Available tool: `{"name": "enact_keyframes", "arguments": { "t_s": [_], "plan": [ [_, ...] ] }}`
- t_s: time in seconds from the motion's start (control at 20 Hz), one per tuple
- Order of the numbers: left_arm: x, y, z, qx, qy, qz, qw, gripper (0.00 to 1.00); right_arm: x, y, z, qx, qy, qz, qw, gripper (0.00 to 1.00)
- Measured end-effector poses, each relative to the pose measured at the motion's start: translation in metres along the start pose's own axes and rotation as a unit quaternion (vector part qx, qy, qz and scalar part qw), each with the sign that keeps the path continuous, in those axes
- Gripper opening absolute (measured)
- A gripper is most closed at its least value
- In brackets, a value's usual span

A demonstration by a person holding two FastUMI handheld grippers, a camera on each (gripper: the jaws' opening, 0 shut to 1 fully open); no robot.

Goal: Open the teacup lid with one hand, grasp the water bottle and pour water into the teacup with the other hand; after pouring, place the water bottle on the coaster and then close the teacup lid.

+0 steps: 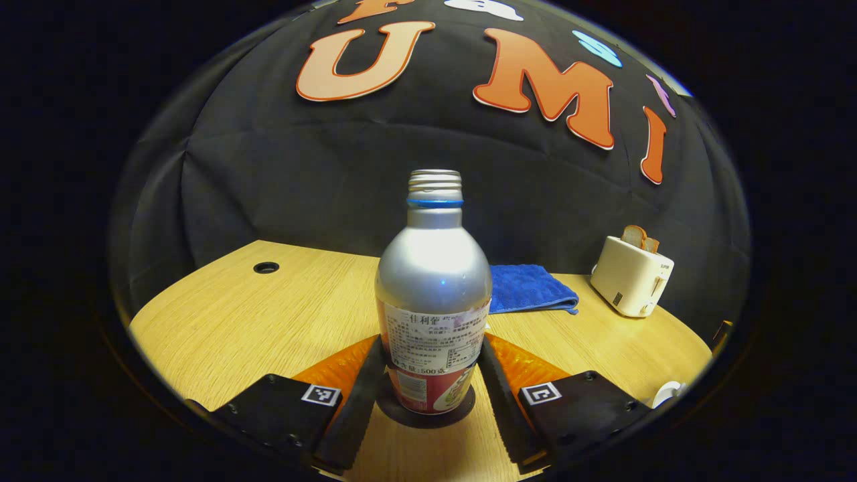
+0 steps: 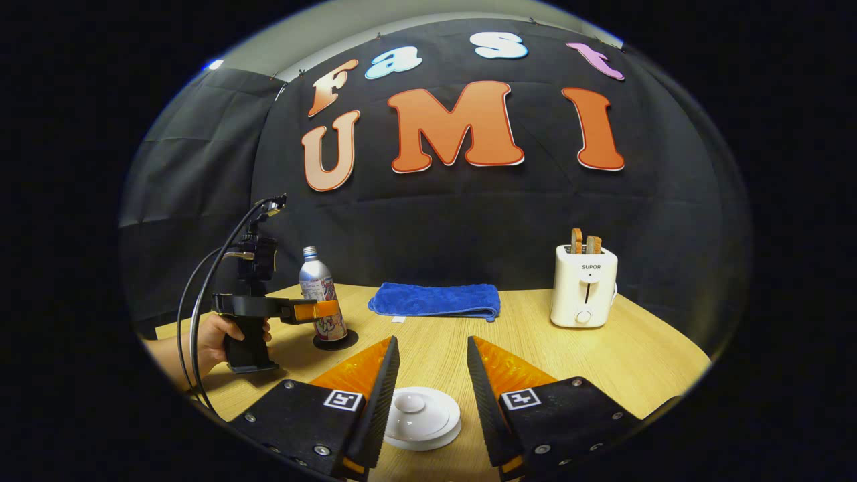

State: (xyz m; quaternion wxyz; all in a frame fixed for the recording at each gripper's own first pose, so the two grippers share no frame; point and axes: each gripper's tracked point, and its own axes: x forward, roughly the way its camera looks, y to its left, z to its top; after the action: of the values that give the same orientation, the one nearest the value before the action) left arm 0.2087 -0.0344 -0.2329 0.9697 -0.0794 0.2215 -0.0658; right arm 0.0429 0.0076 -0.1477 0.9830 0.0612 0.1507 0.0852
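A silver water bottle (image 1: 434, 281) with no cap stands upright on a dark round coaster (image 1: 428, 420). My left gripper (image 1: 433, 341) has one finger against each side of its lower label. In the right gripper view the same bottle (image 2: 316, 278) sits on the coaster (image 2: 335, 343) at the left, with the left gripper (image 2: 321, 310) around it and a hand (image 2: 211, 338) on that gripper's handle. My right gripper (image 2: 432, 341) is open just above the white teacup lid (image 2: 422, 415). The lid rests flat with its knob up, and the cup beneath is hidden.
A folded blue towel (image 2: 435, 300) lies at the back of the wooden table (image 2: 643, 361). A white toaster (image 2: 581, 288) with toast in it stands at the back right. Cables loop from the left gripper. The table has a cable hole (image 1: 266, 267) at the far left.
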Motion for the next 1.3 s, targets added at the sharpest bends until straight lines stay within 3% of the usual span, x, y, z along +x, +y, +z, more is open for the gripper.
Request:
{"name": "enact_keyframes", "arguments": {
  "t_s": [0.3, 0.45, 0.65, 1.0, 1.3],
  "plan": [
    [0.002, -0.001, -0.011, 0.014, 0.015, -0.002, 1.000, 0.84, -0.002, -0.010, 0.006, 0.012, -0.007, -0.011, 1.000, 0.61],
    [0.004, -0.003, -0.026, 0.028, 0.038, -0.002, 0.999, 0.95, -0.006, -0.011, 0.011, 0.013, -0.014, -0.014, 1.000, 0.61],
    [-0.009, -0.005, -0.020, 0.042, 0.033, -0.007, 0.999, 0.95, -0.014, -0.009, 0.018, 0.021, -0.026, -0.011, 0.999, 0.61],
    [-0.063, 0.004, 0.009, 0.053, -0.019, 0.024, 0.998, 0.95, -0.029, -0.002, 0.036, 0.014, -0.052, -0.012, 0.998, 0.61],
    [-0.140, 0.001, 0.061, 0.042, -0.113, 0.041, 0.992, 0.93, -0.042, 0.004, 0.056, -0.010, -0.075, -0.025, 0.997, 0.67]
  ]
}}
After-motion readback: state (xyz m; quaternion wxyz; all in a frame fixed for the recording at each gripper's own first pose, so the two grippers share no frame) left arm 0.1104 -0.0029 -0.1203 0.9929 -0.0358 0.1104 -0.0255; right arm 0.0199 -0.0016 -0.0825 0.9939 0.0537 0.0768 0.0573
